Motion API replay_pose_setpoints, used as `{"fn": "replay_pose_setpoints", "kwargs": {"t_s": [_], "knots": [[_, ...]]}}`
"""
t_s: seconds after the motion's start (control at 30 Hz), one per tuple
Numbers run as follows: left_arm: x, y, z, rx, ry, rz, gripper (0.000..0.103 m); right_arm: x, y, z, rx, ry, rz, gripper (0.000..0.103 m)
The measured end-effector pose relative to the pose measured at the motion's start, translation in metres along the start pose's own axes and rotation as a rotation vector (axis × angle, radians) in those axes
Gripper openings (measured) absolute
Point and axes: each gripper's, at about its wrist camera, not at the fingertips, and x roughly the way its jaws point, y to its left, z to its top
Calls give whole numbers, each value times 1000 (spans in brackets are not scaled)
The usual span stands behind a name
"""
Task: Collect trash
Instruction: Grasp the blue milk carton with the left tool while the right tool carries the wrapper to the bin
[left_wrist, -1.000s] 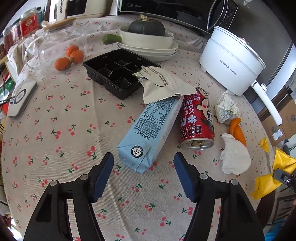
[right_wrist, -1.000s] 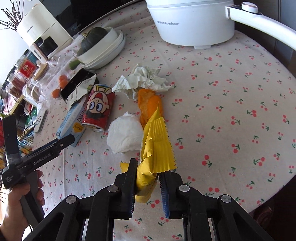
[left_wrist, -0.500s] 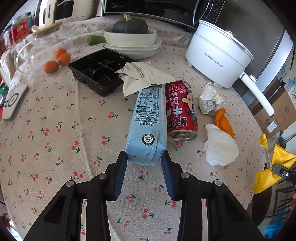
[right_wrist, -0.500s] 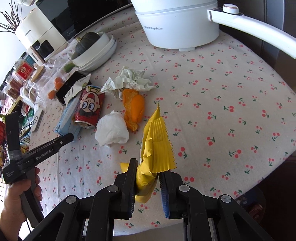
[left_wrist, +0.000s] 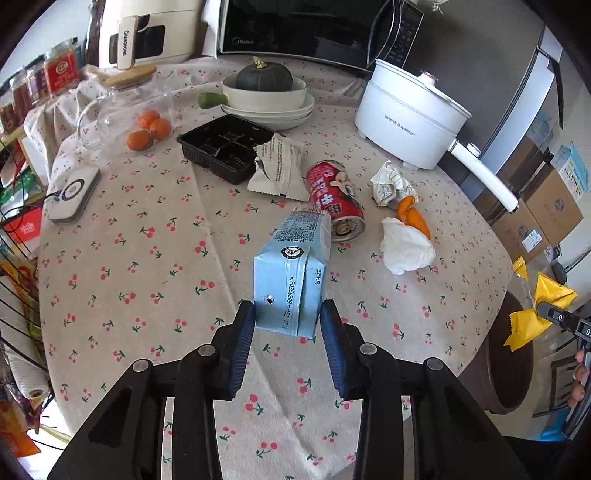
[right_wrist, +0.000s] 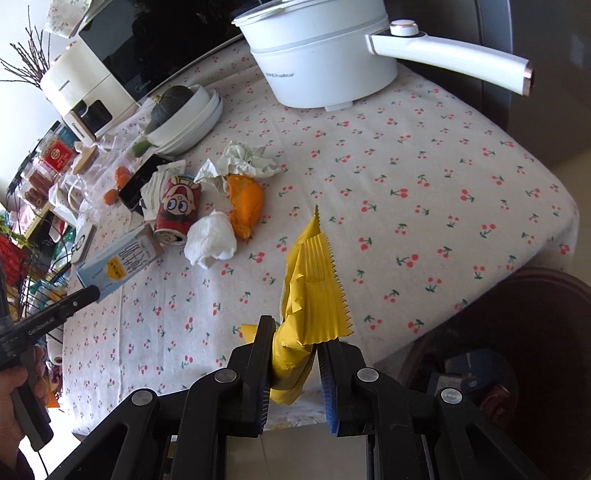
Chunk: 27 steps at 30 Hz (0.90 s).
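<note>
My left gripper (left_wrist: 288, 321) is shut on a light blue milk carton (left_wrist: 295, 266) and holds it tilted above the cherry-print tablecloth (left_wrist: 147, 266); the carton also shows in the right wrist view (right_wrist: 118, 262). My right gripper (right_wrist: 293, 354) is shut on a crumpled yellow wrapper (right_wrist: 314, 280), held past the table's near edge; it also shows in the left wrist view (left_wrist: 535, 314). On the cloth lie a red drink can (left_wrist: 334, 199), a white tissue wad (left_wrist: 406, 247), orange peel (left_wrist: 412, 216), crumpled paper (left_wrist: 389, 182) and a torn grey packet (left_wrist: 279, 168).
A black plastic tray (left_wrist: 221, 144), a glass jar with oranges (left_wrist: 125, 114), stacked white bowls with a squash (left_wrist: 266, 96), a white electric pot (left_wrist: 410, 114) and a microwave (left_wrist: 306, 26) stand at the back. A dark round bin (right_wrist: 498, 350) sits below the table's right edge.
My left gripper closed on the blue carton and lifted it off the cloth, away from the can. My right gripper drew back past the table edge with the yellow wrapper.
</note>
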Motion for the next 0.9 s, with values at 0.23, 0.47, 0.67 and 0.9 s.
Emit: {"fn": "replay_pose_setpoints", "kwargs": {"t_s": [0.23,0.47,0.67,0.9], "knots": [[-22,3,-17,9,-15,5,39,-31,-27,-19,22,-30,-13,20],[-43,-3,-29,-35,-41,-46,38,-60,-57,-32,88,-74,-16,20],[-53,-41,-37,49,-56,-119,38,-76,-87,-46,155,-89,-37,20],[-50,-87,-38,138,-57,-162,37,-84,-114,-57,198,-88,-67,20]]}}
